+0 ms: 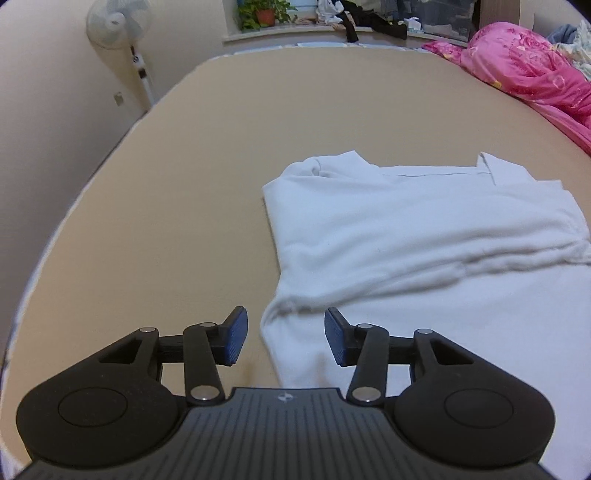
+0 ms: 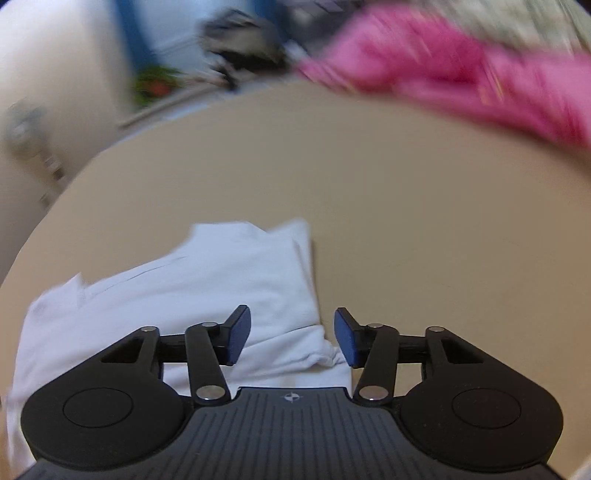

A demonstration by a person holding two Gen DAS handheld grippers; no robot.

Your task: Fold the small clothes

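White garment (image 1: pixel 424 236) lies partly folded on the tan bed surface (image 1: pixel 221 147), toward the near right part of it in the left wrist view, its top layer doubled over with a collar-like edge at the far side. We see the left gripper (image 1: pixel 285 338) low in this view, its blue pads (image 1: pixel 236 338) spread apart with nothing pinched; the garment's near left corner sits under the gap, not pressed by either pad. Pink quilt (image 1: pixel 528 74) is bunched along the bed's far right edge. We note a white standing fan (image 1: pixel 118 26) by the wall past the left edge, and a potted plant (image 1: pixel 264 14) on the sill beyond the far edge, next to dark clothing (image 1: pixel 373 20).

Right wrist view is motion-blurred at the top. We see the right gripper (image 2: pixel 291 338) with its blue pads (image 2: pixel 238 336) also spread, gripping nothing. Same white garment (image 2: pixel 192 288) sits at the near left here, its right edge running down between the two pads, with a bunched fold just by the right-hand pad; we cannot tell if it touches. Bare tan bed (image 2: pixel 424 221) fills the right side. Pink quilt (image 2: pixel 443 66) smears across the far right edge, the plant (image 2: pixel 157 83) a blur at far left.
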